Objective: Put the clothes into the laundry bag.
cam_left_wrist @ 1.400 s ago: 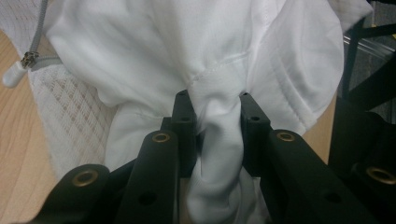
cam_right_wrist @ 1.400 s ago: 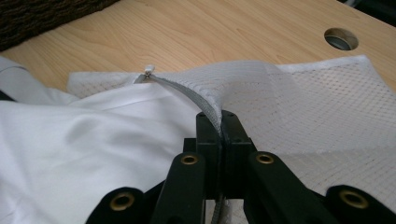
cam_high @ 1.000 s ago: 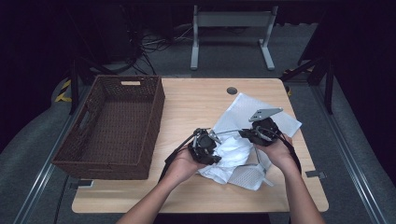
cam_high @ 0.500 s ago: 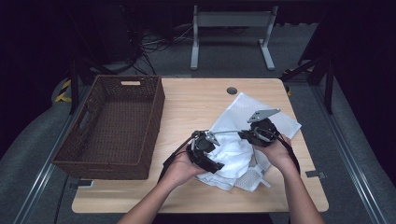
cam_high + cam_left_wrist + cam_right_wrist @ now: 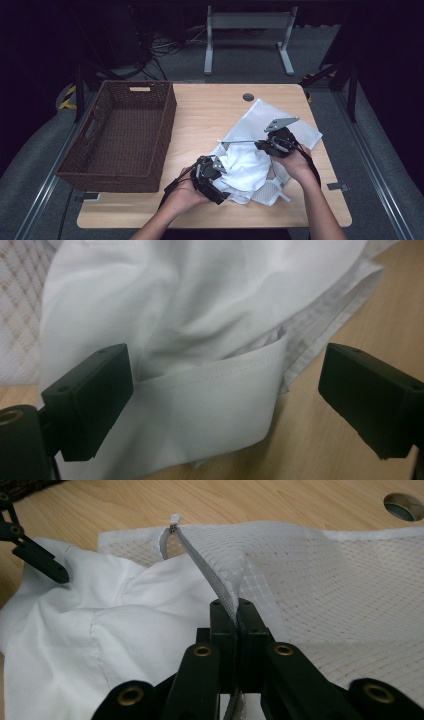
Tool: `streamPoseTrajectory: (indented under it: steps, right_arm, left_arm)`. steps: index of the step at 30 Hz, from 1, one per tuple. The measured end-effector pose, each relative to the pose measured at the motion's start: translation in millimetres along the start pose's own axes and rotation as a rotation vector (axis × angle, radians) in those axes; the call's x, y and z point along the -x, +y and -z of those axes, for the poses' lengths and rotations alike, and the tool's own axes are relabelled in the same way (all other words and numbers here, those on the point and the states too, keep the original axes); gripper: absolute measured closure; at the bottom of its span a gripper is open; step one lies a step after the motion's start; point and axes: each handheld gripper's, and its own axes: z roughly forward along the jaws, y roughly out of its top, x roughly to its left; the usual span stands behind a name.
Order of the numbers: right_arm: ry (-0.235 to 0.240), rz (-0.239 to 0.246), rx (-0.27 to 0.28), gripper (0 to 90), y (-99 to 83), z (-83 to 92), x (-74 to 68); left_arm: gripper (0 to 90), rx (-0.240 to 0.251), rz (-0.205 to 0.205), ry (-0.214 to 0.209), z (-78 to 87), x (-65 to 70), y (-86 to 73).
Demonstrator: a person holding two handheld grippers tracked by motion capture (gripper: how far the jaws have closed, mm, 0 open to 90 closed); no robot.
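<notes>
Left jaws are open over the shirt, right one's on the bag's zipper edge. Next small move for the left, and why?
Probably close the left gripper on the folded hem of the white shirt. Its jaws have just been opening and now straddle that hem without pressing it, while the right gripper is shut on the zipper edge of the mesh bag, holding it up.

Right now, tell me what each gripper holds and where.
The right gripper is shut on the mesh bag, at its zipper edge. The left gripper, jaws just opened, holds nothing; the white shirt lies between them.
</notes>
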Motion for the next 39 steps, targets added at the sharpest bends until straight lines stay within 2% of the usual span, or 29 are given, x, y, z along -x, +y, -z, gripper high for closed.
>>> streamPoseTrajectory:
  steps: [4,5,6,8,10,13,19,21,25,28,30,33,39]
  right_arm:
    - [0.002,0.005,-0.005,87.9,-0.7,-1.4,0.3]
    - [0.003,0.001,-0.007,87.9,-1.2,-1.6,0.4]
    - [0.003,0.003,-0.007,87.9,-1.4,-1.7,0.5]
    - [0.005,0.001,-0.005,87.9,-1.3,-1.3,0.0]
    - [0.003,0.002,-0.002,87.9,-1.1,-1.0,-0.3]
    - [0.002,-0.002,-0.004,87.9,-1.3,-0.9,0.1]
    - [0.001,0.001,-0.008,87.9,-2.0,-2.0,0.8]
    - [0.001,0.001,-0.009,87.9,-2.0,-2.1,0.7]
    - [0.001,0.005,-0.008,87.9,-1.7,-2.8,0.9]
    - [0.001,0.000,-0.011,87.9,-2.2,-3.4,0.7]
    - [0.002,-0.001,-0.016,87.9,-2.8,-3.9,1.2]
    - [-0.001,0.000,-0.021,87.9,-3.7,-5.1,1.5]
    - [0.000,0.003,-0.018,87.9,-2.7,-5.1,1.1]
  left_arm:
    - [9.5,-0.019,-0.020,0.031,-7.2,2.0,-1.2]
    - [10.7,-0.025,-0.032,0.052,-10.3,3.7,-1.6]
    - [12.5,-0.039,-0.065,0.096,-13.0,7.3,-1.2]
    - [15.6,-0.030,-0.061,0.097,-13.5,8.4,-0.6]
    - [21.2,-0.025,-0.051,0.064,-12.8,6.1,-0.9]
    - [30.3,-0.013,-0.042,0.047,-11.0,2.9,-2.4]
    - [47.9,-0.002,-0.049,0.049,-8.8,2.2,-2.5]
    - [50.1,-0.002,-0.047,0.050,-8.5,2.4,-2.4]
    - [63.0,-0.004,-0.042,0.075,-7.6,2.9,-1.9]
    - [67.4,-0.011,-0.040,0.086,-7.1,3.3,-0.7]
    - [68.8,-0.002,-0.023,0.064,-6.0,0.8,-0.7]
    - [71.5,0.029,0.013,0.003,0.7,-6.7,-0.8]
    - [73.7,0.100,0.067,-0.056,14.8,-13.7,-0.5]
